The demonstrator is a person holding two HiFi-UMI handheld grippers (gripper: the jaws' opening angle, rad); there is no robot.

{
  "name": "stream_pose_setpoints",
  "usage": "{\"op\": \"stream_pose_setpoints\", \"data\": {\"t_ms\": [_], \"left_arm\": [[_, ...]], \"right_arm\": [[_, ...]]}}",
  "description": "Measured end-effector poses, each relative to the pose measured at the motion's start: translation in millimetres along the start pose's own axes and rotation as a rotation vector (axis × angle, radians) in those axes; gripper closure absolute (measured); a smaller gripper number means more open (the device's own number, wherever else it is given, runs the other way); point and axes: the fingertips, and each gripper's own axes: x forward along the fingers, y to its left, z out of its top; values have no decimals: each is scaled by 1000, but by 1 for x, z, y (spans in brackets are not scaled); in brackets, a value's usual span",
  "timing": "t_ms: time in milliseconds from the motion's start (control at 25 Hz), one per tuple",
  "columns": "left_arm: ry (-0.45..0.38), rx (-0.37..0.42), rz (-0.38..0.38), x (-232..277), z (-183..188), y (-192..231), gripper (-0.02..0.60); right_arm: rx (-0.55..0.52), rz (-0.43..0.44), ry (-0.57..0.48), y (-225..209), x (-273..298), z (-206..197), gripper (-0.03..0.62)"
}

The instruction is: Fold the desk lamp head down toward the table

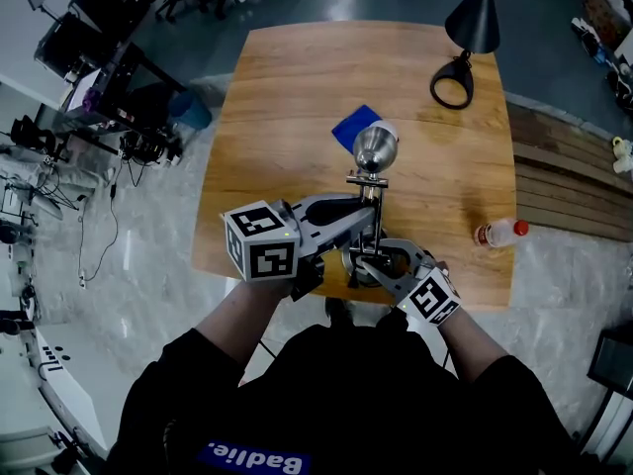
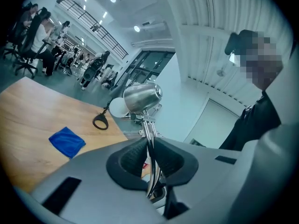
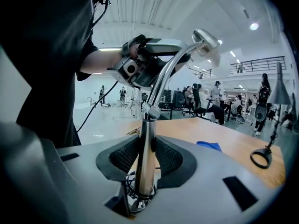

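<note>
A chrome desk lamp stands at the near edge of the wooden table (image 1: pixel 287 117). Its round head (image 1: pixel 376 149) is raised on a bent arm and points away from me. My left gripper (image 1: pixel 371 221) comes in from the left and is shut on the lamp's thin upper arm rods (image 2: pixel 148 134), just below the head (image 2: pixel 142 97). Lower down, my right gripper (image 1: pixel 381 265) holds the lamp's upright post (image 3: pixel 145 157), with a pad pressed on each side. The right gripper view shows the curved arm rising to the head (image 3: pixel 205 36), with the left gripper (image 3: pixel 140 69) clamped on it.
A blue cloth (image 1: pixel 356 125) lies just beyond the lamp head. A black desk lamp (image 1: pixel 473 18) with a ring base (image 1: pixel 452 85) stands at the far right corner. A small bottle with a red cap (image 1: pixel 499 233) lies near the right edge. Office chairs and equipment surround the table.
</note>
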Motion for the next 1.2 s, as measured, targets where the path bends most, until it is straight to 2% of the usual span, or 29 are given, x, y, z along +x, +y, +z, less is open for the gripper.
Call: {"op": "stream_pose_setpoints", "data": {"t_ms": [200,440,600,880,1200], "left_arm": [[22,-23,41,3,-4,8,526],[-15,-177,55,13,-6,33,525],[-11,-252,70,22,-12,50,525],[-22,-455,67,38,-33,78,515],[-5,-617,75,48,-57,100,492]], "right_arm": [[-23,-12,6,2,0,1,477],[-31,-10,16,3,1,2,477],[-33,-13,24,2,2,1,477],[-38,-3,41,3,2,-1,477],[-38,5,53,2,2,0,477]]}}
